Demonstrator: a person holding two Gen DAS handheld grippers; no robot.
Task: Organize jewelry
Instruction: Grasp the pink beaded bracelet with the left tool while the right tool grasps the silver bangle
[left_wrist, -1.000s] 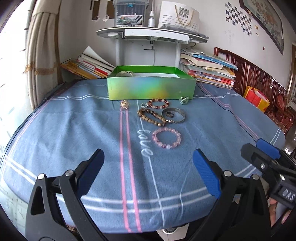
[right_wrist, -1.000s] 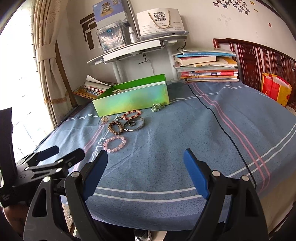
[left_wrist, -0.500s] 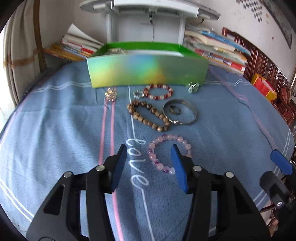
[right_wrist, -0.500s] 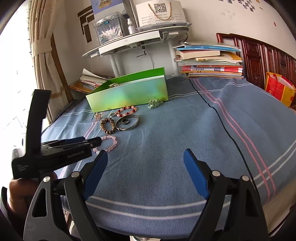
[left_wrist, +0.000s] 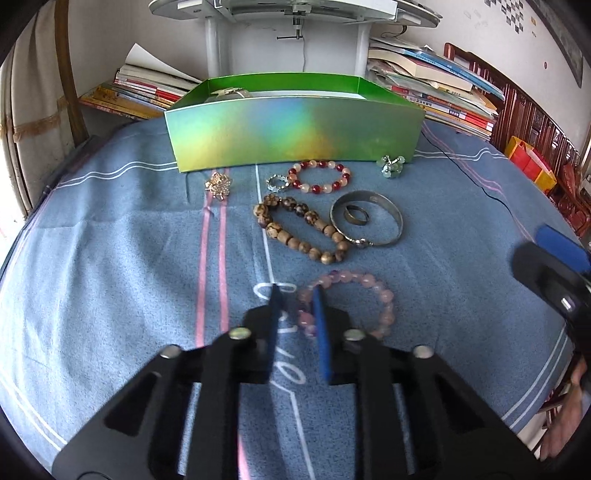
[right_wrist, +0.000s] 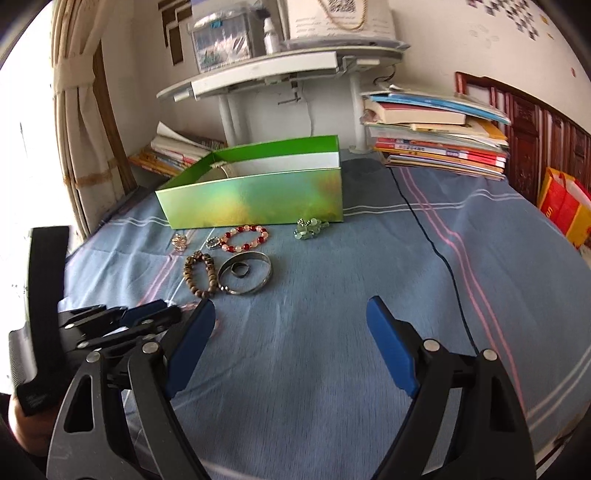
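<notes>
Left gripper (left_wrist: 297, 310) fingers nearly together, pinching left side of pink bracelet (left_wrist: 354, 295), which lies on blue bedspread (left_wrist: 110, 277) toward its near edge. Right gripper (right_wrist: 290, 339) wide open, holding nothing, above bare cloth. Green box (left_wrist: 295, 136) at far edge; wooden bead bracelet (left_wrist: 299, 229), silver bangle (left_wrist: 369, 221), red-white bracelet (left_wrist: 321, 177) between box and pink bracelet.

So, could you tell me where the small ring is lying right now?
In the left wrist view the small ring lies flat on the blue cloth inside the silver bangle, right of the brown bead bracelet, in front of the green box.
</notes>
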